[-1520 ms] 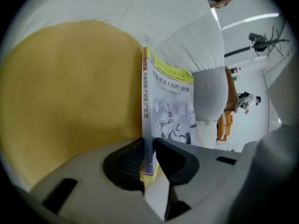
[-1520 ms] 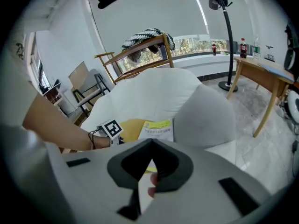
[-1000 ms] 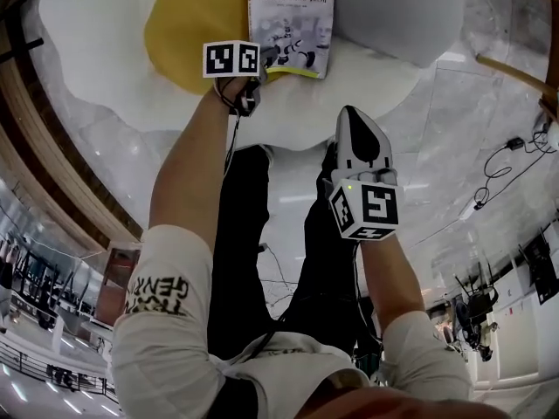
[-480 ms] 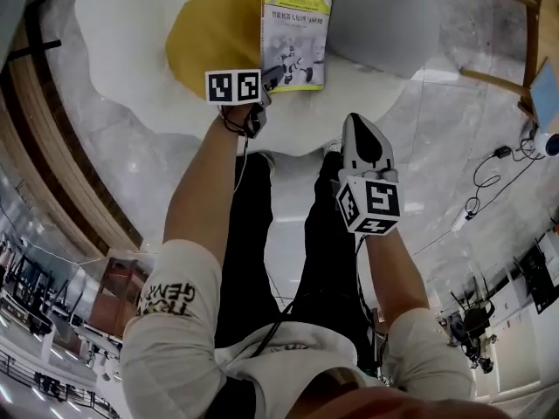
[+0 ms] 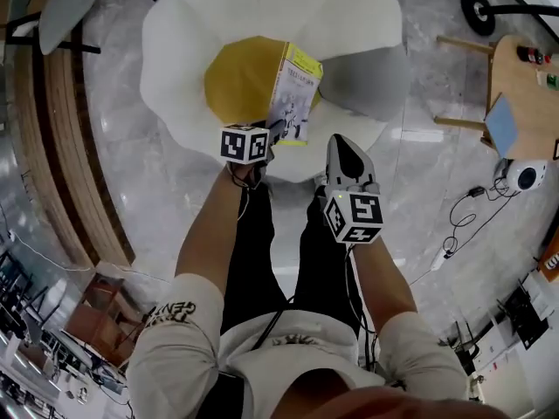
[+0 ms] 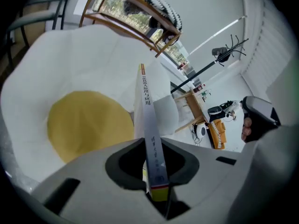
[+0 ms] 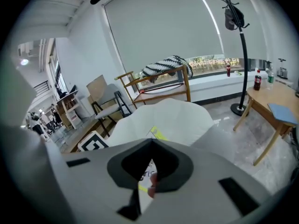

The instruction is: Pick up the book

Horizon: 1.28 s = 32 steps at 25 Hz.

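Nearest you, your right gripper point(image 5: 343, 149) sits in front of your legs. Its jaws look drawn together on nothing, though its own view is murky there. Just ahead and to its left, your left gripper point(image 5: 278, 130) is clamped on the book point(image 5: 295, 101) at its lower corner. The book rises tilted from the jaws, over the yellow cushion point(image 5: 240, 81) of the white seat point(image 5: 175, 51).

The head view gives you the book's printed cover. The left gripper view gives you only its grey spine, edge-on, running up from between the pads with a yellow band at the foot. In the right gripper view a corner of the book peeks past the closed tips. That view alone shows the wooden chair point(image 7: 159, 80) draped with a striped cloth before the window, and the full height of the coat stand point(image 7: 244, 50). From above you see only the stand's round base.

Count: one book, two grippers, one cushion, one seat. Farther right stands one wooden table point(image 5: 515, 68).
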Motion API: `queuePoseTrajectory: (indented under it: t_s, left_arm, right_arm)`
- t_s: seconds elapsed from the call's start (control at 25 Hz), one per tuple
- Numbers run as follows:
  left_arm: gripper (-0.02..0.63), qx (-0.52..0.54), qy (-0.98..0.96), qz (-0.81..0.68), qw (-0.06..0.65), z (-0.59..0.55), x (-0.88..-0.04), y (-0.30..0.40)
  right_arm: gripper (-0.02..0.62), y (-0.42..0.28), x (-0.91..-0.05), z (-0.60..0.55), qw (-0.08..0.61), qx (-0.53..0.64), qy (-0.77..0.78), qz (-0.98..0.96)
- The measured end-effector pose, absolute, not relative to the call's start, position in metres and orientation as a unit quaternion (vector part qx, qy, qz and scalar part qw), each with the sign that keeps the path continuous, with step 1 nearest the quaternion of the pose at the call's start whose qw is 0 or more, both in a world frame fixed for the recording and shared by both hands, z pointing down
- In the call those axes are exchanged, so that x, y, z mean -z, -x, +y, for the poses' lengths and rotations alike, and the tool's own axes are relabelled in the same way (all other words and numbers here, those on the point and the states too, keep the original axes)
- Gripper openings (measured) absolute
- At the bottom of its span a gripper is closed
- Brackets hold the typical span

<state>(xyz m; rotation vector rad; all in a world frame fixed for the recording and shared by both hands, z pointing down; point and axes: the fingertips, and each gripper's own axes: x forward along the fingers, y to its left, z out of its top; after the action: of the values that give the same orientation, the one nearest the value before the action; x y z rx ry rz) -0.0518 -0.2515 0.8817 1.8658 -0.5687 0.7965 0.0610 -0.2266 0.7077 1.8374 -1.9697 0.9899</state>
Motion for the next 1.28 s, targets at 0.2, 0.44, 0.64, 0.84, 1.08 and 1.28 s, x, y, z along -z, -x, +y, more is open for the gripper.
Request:
queuePoseTrajectory:
  t_s: [0.2, 0.44, 0.64, 0.84, 1.08, 1.28]
  left_arm:
    - [0.078, -0.312, -0.786, -0.276, 0.457, -0.250, -0.785, 0.069]
    - [0.078, -0.310, -0.808, -0.310, 0.394, -0.241, -0.664, 0.081]
    - [0.078, -0.286, -0.829, -0.339, 0.341, -0.252, -0.575, 0.089]
    - [0.078, -0.244, -0.850, -0.377, 0.276, -0.284, -0.490, 0.099]
    - [0.078, -0.171, -0.858, -0.421, 0.239, -0.296, -0.401, 0.116]
    - [0.078, -0.136, -0.866, -0.447, 0.180, -0.307, -0.335, 0.121]
  right_arm:
    - [0.025, -0.042, -0.645, -0.234, 0.135, -0.323, -0.623, -0.700]
    - [0.025, -0.022, -0.553, -0.244, 0.115, -0.298, -0.614, -0.722]
    - [0.025, -0.009, -0.476, -0.268, 0.066, -0.266, -0.613, -0.741]
    - [0.025, 0.000, -0.399, -0.293, 0.037, -0.206, -0.601, -0.771]
    - [0.025, 0.006, -0.329, -0.291, 0.006, -0.160, -0.595, -0.788]
    - [0.025, 0.016, -0.289, -0.299, -0.006, -0.122, -0.594, -0.795]
